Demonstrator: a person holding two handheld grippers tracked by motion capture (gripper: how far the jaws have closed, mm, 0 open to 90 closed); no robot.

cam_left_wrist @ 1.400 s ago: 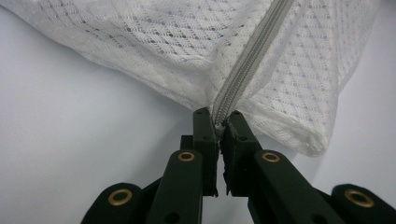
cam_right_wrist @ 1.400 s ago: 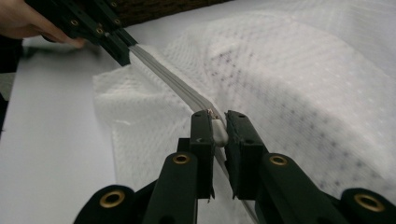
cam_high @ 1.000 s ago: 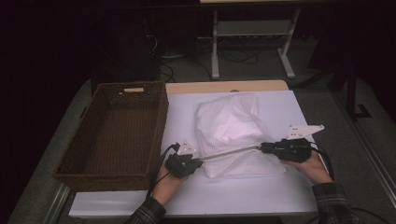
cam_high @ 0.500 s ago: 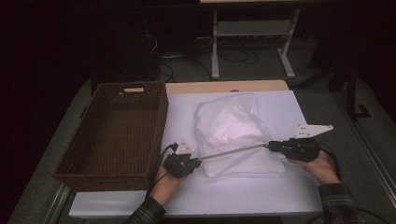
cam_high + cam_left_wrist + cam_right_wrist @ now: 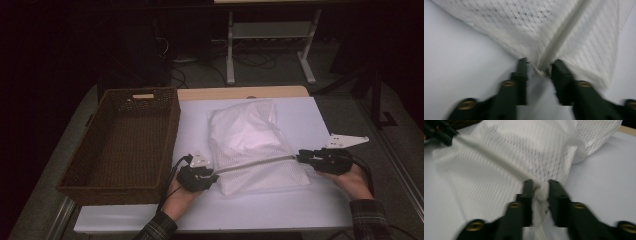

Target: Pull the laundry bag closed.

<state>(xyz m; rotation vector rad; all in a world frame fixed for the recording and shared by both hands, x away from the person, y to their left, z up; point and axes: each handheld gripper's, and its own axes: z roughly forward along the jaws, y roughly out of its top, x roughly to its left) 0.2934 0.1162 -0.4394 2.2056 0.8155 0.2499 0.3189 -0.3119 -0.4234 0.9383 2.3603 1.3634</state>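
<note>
White mesh bag [image 5: 252, 145] lying on the desk [image 5: 300, 210], in its right half, nearer the front edge than the back. Long axis running roughly front to back, leaning a little left toward the far end; rounded, fuller end pointing at the back edge, flat wide end pointing at the front edge. Along that front end, a pale zipper band [image 5: 255, 162] stretched nearly straight across the bag, left end lower toward the front edge, right end a little farther back.

Left gripper [image 5: 212, 176] at the band's left end, close to the front-left corner of the bag. Jaws just been opening; in the left gripper view, standing apart with the band's end [image 5: 544, 68] and a fold of mesh between them, one jaw clear of the cloth, the other beside it. Not pressing.

Right gripper [image 5: 301, 156] at the band's right end, near the desk's right edge. Jaws also just been opening; in the right gripper view, a bunched knot of fabric [image 5: 541, 193] between the parted jaws, loosely flanked.

Brown woven basket [image 5: 125, 145] along the desk's left edge, well apart from the bag's far end, near the left gripper.
</note>
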